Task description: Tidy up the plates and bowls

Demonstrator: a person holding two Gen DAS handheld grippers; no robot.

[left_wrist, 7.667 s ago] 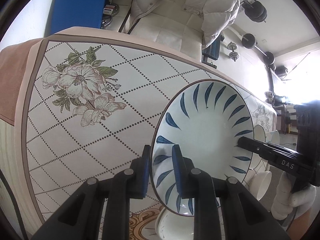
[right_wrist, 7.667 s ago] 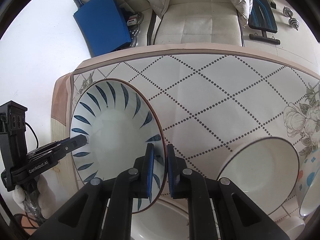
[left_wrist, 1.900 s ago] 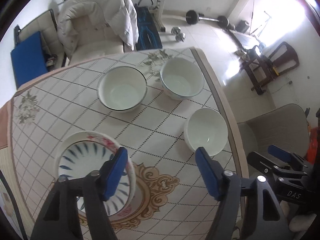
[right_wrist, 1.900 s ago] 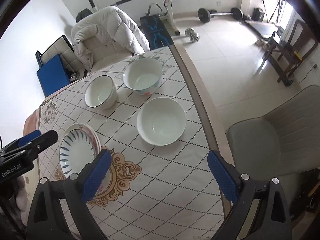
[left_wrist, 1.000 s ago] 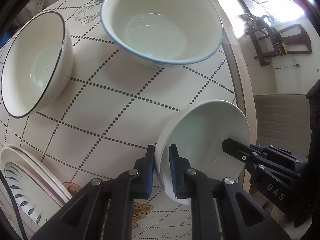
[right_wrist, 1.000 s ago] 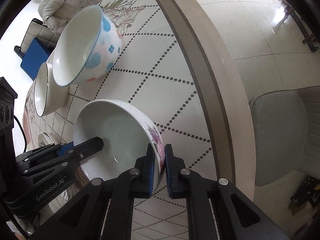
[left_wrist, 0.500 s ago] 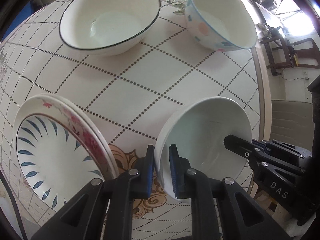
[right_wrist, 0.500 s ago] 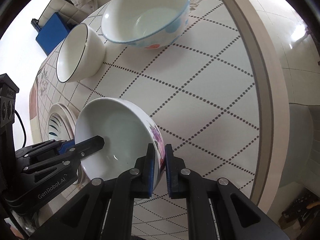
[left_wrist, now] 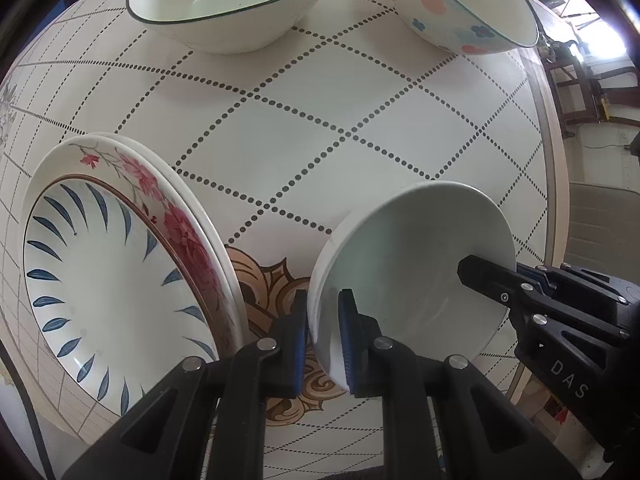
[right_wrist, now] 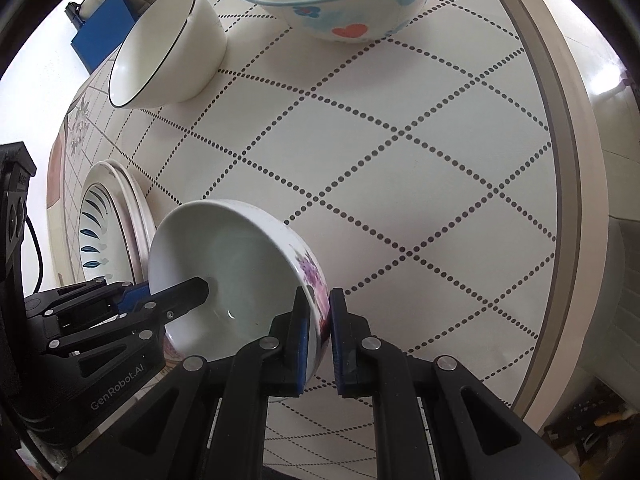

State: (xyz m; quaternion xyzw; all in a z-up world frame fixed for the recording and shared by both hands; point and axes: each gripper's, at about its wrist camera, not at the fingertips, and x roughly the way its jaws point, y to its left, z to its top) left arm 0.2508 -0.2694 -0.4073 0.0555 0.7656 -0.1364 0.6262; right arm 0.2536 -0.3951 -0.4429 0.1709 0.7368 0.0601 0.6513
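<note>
Left wrist view first: my left gripper [left_wrist: 323, 326] is clamped on the near rim of the small white bowl [left_wrist: 416, 280], 1 pad inside the wall and 1 outside, and the right gripper [left_wrist: 480, 276] pinches the opposite rim at about 3 o'clock from my fingers. So I am carrying the bowl between the 2 grippers, tilted, its mouth turned up toward the cameras, above the patterned table [left_wrist: 360, 132].

What the next move turns on is where the bowl goes. I judge it belongs nested with another bowl, not on the plate stack [left_wrist: 120, 280] that sits just beside it at 9 o'clock. The black-rimmed bowl [left_wrist: 236, 4] lies at 11 o'clock, well apart across open cloth, and the flowered bowl [left_wrist: 460, 12] at 1 o'clock, about as far.

Right wrist view agrees: the right gripper [right_wrist: 318, 330] is shut on the bowl's purple-flowered wall [right_wrist: 312, 276], and the left gripper [right_wrist: 192, 292] holds the rim at 9 o'clock. From here the black-rimmed bowl [right_wrist: 164, 48] is at 11 o'clock, on the left hand's side, and the flowered bowl [right_wrist: 340, 0] at 12 o'clock (I cannot tell which of them is wider). Both hands must travel together, or the bowl twists out of 1 pinch.
</note>
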